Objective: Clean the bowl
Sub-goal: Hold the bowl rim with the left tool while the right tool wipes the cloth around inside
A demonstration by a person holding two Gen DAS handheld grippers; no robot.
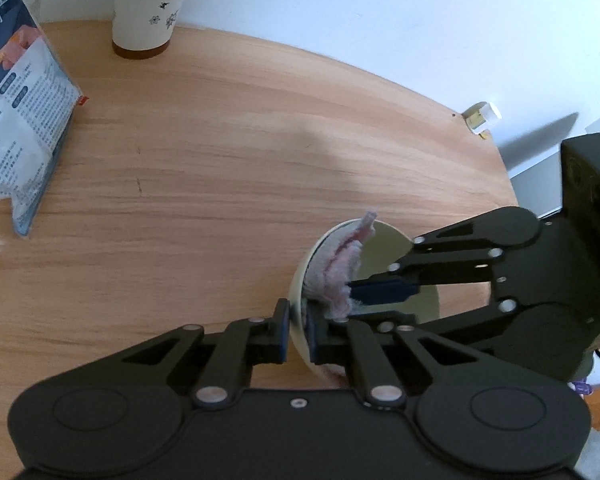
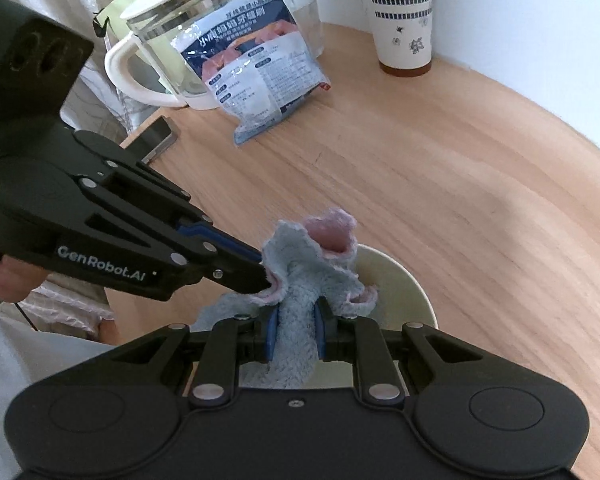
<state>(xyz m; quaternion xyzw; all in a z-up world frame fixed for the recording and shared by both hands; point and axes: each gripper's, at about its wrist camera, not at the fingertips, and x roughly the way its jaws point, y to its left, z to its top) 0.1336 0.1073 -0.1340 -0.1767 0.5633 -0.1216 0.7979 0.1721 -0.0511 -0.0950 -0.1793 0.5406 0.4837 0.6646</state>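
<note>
The bowl (image 1: 380, 248), pale cream, sits tilted at the near edge of the tabletop (image 1: 220, 160). I have my left gripper (image 1: 298, 334) with its jaws closed on the bowl's rim, one finger outside the wall and one inside. From my right wrist view the bowl (image 2: 400, 292) shows behind the cloth (image 2: 300, 280), a fluffy blue and pink rag bunched up inside it. My right gripper (image 2: 294, 336) has its jaws clamped on the cloth, which bulges out between the blue pads (image 2: 271, 332). The left gripper (image 2: 260, 280) reaches in from the left side of that view, its tip against the cloth and the bowl's edge.

Farther back on the tabletop I see a patterned paper cup (image 2: 402, 16), a printed plastic packet (image 2: 260, 68), a glass kettle (image 2: 172, 40) and a dark phone (image 2: 154, 138).
</note>
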